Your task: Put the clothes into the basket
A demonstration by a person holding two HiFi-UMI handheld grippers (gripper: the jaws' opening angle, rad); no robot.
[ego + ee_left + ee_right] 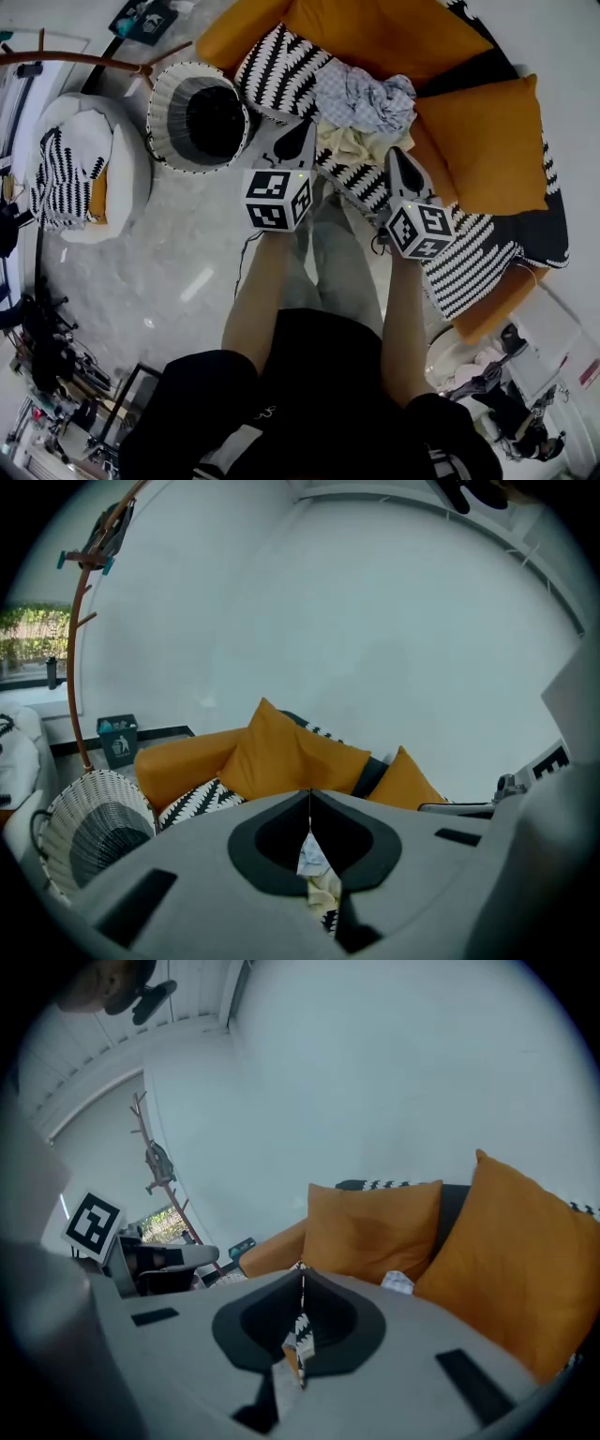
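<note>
Clothes [366, 98] heaped on sofa [375, 37] — none in basket [164, 112]
We hold left gripper [302, 134] and right gripper [401, 157] closed and empty, tips near the clothes — basket stands left of sofa.

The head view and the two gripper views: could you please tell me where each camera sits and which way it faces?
Head view: on the person's head, facing steeply down at clothes, orange sofa and basket; forearms, left tongs and right tongs show.
Left gripper view: on the left tongs, facing along shut jaws towards sofa and wall.
Right gripper view: on the right tongs, likewise; the left tongs' marker cube shows.
Shared: sofa in all; basket in head and left gripper views.
</note>
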